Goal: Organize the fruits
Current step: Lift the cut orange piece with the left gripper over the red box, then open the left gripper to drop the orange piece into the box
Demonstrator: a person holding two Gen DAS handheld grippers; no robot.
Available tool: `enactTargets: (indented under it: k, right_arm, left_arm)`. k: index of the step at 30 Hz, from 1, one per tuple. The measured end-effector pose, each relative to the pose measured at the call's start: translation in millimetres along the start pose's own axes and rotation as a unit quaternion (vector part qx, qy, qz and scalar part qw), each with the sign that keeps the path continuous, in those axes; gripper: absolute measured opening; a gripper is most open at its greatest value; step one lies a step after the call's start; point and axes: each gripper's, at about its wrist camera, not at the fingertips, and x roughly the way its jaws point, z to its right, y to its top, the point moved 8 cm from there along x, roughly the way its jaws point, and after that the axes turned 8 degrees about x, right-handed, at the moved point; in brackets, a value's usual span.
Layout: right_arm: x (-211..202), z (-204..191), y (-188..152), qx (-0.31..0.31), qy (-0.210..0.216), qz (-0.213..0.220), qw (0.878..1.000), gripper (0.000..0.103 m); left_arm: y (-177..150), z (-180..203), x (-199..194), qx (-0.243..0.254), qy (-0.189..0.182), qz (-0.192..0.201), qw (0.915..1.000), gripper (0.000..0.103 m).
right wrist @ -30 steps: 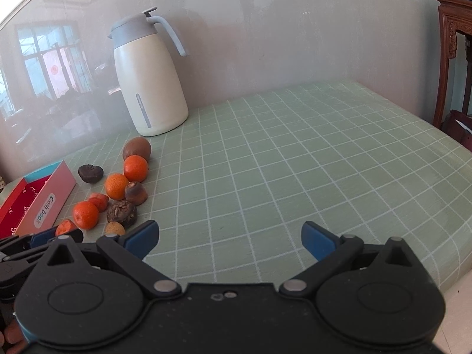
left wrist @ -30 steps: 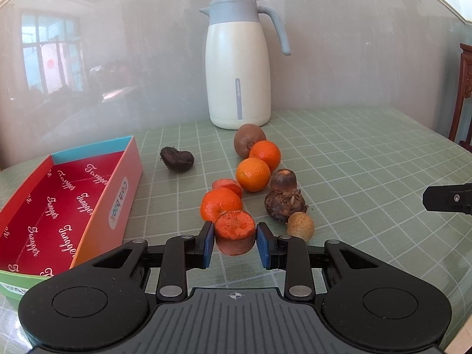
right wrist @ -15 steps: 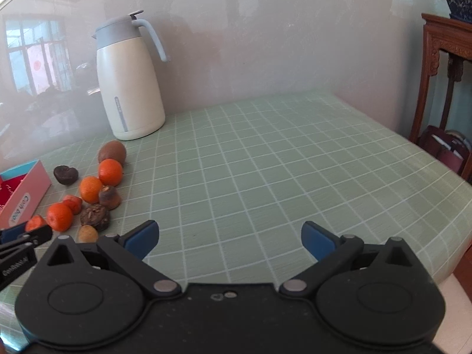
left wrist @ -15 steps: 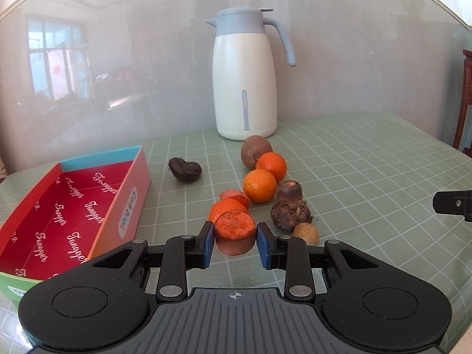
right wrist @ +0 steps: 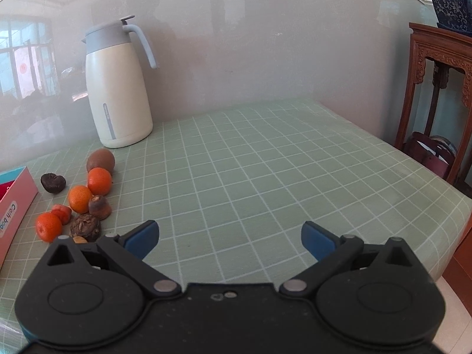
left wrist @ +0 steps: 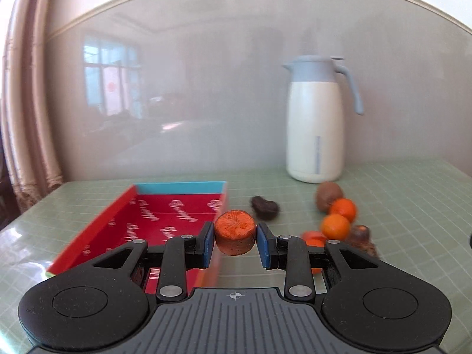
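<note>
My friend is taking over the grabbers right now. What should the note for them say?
Left gripper: shut on a small flat-topped orange fruit, held up by the near right edge of the red cardboard box with the blue end.
Right gripper: open, holding nothing, over bare green checked tablecloth.
Done: nothing shows inside the box yet.
Left: drop this fruit in, then the pile by the white jug: three round oranges, another small orange piece, a brown kiwi and several dark brown fruits.

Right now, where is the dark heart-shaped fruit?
In the left wrist view the dark heart-shaped fruit lies on the table, right of the red box and left of the kiwi.
</note>
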Motion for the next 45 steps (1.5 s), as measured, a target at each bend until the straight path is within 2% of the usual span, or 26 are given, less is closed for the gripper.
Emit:
enactTargets:
  k: [4, 9, 19, 22, 29, 30, 31, 32, 34, 38, 42, 45]
  right_arm:
    - [1.5, -11.8, -2.0, -0.01, 0.002, 0.0, 1.0, 0.103]
    - [5.6, -27.2, -6.8, -0.022, 0.011, -0.009, 1.0, 0.103]
    - [10.5, -70.2, -18.9, -0.062, 0.049, -0.021, 0.997, 0.103]
    - [11.3, -78.3, -20.4, -0.07, 0.054, -0.022, 0.996, 0.103]
    - [15.6, -91.3, -25.7, -0.081, 0.063, -0.025, 0.994, 0.103]
    - [16.3, -93.7, -26.6, -0.084, 0.064, -0.025, 0.994, 0.103]
    - [17.1, -96.1, -27.6, -0.088, 0.063, -0.024, 0.994, 0.103]
    - [17.7, -98.7, -28.8, -0.092, 0.064, -0.025, 0.993, 0.103]
    - [18.4, -104.1, -31.2, -0.099, 0.068, -0.026, 0.992, 0.103]
    - [20.3, -116.1, -35.6, -0.11, 0.086, -0.027, 0.99, 0.099]
    - [26.4, -124.4, -39.1, -0.113, 0.094, -0.039, 0.988, 0.079]
    - [32.9, -127.0, -41.4, -0.107, 0.097, -0.051, 0.988, 0.076]
  left_arm:
    - [-6.7, -37.8, 11.5, -0.028, 0.055, -0.026, 0.9978, 0.031]
    - [-24.4, -76.6, 28.3, -0.053, 0.1, -0.075, 0.9907, 0.031]
    - [-48.2, -102.5, 45.8, -0.089, 0.102, -0.136, 0.9814, 0.031]
    - [-49.7, -108.3, 43.4, -0.089, 0.118, -0.136, 0.9796, 0.031]
    - [-48.9, -117.7, 36.4, -0.091, 0.122, -0.133, 0.9794, 0.032]
    - [-48.8, -119.6, 35.7, -0.093, 0.123, -0.131, 0.9793, 0.035]
    - [-48.5, -120.7, 34.9, -0.093, 0.124, -0.129, 0.9794, 0.047]
    - [-47.4, -121.5, 34.1, -0.091, 0.125, -0.126, 0.9799, 0.055]
    - [-44.4, -123.8, 30.2, -0.086, 0.139, -0.116, 0.9797, 0.084]
    - [-41.2, -132.3, 23.7, -0.091, 0.152, -0.101, 0.9789, 0.086]
    - [-40.0, -148.0, 11.1, -0.107, 0.169, -0.085, 0.9761, 0.086]
    - [-41.1, -165.1, -2.9, -0.125, 0.189, -0.073, 0.9713, 0.086]
